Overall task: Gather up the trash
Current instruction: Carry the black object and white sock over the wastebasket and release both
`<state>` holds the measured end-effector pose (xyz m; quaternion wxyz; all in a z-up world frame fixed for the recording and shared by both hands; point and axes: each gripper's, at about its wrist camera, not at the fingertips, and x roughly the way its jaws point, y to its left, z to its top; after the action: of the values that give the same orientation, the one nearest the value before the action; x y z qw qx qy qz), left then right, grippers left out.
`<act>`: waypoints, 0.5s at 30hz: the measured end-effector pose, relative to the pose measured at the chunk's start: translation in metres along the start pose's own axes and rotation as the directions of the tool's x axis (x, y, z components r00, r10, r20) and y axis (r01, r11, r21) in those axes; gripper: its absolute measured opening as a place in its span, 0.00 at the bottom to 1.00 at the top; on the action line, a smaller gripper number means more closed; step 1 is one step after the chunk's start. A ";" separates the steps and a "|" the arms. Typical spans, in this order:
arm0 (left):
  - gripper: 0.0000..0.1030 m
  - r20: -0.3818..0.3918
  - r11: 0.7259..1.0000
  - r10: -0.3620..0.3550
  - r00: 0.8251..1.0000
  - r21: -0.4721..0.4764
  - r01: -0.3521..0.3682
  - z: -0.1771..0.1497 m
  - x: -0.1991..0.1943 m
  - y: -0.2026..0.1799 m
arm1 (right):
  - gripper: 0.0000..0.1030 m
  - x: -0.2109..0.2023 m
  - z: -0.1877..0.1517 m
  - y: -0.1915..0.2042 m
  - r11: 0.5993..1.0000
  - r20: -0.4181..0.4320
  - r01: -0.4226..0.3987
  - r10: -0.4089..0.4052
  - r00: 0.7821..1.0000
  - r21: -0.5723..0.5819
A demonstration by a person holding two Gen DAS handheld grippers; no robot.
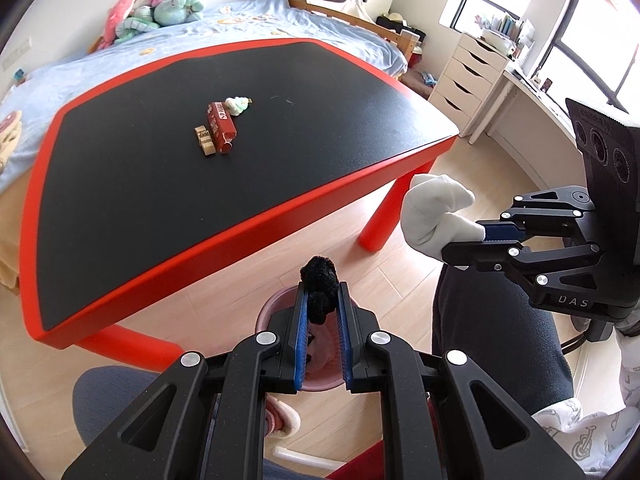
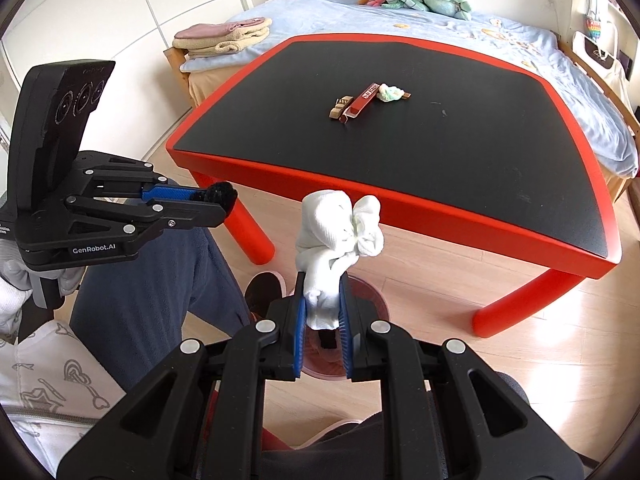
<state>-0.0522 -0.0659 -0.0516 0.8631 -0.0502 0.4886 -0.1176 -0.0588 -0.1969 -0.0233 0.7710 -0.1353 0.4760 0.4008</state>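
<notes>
My left gripper [image 1: 322,300] is shut on a black fuzzy ball [image 1: 320,286] and holds it above a pink trash bin [image 1: 276,308] on the floor. It also shows in the right wrist view [image 2: 208,200]. My right gripper [image 2: 323,300] is shut on a white rolled sock [image 2: 336,236] above the same bin [image 2: 372,300]; the sock also shows in the left wrist view [image 1: 436,210]. On the black-topped red table [image 1: 160,184] lie a red box [image 1: 220,126], a small wooden piece [image 1: 204,140] and a pale crumpled wrapper [image 1: 236,105].
The table's red legs [image 1: 380,216] stand close to the bin. A bed [image 2: 440,20] with plush toys lies behind the table. White drawers [image 1: 468,76] stand at the right. The person's legs [image 2: 160,272] and slippered foot [image 1: 280,420] are beside the bin.
</notes>
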 end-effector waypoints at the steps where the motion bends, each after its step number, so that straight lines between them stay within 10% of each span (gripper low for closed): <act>1: 0.13 -0.001 1.000 0.001 1.000 0.002 -0.001 -0.001 0.000 -0.001 | 0.13 0.000 0.000 0.000 1.000 0.000 0.000 0.000 1.000 0.001; 13: 0.17 -0.012 1.000 -0.030 0.999 0.004 0.030 -0.001 0.001 -0.002 | 0.17 0.000 -0.002 -0.001 1.000 -0.004 -0.029 0.029 1.000 0.011; 14: 0.19 -0.012 1.000 -0.031 0.999 0.004 0.031 -0.001 0.002 -0.002 | 0.20 0.001 -0.003 -0.002 0.999 -0.005 -0.035 0.035 0.999 0.011; 15: 0.33 -0.015 0.999 -0.035 0.999 -0.001 0.035 -0.001 0.003 -0.001 | 0.44 0.001 -0.003 -0.003 0.999 -0.008 -0.038 0.038 0.999 0.016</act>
<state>-0.0520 -0.0674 -0.0545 0.8571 -0.0579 0.4943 -0.1329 -0.0579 -0.1997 -0.0264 0.7622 -0.1220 0.4848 0.4112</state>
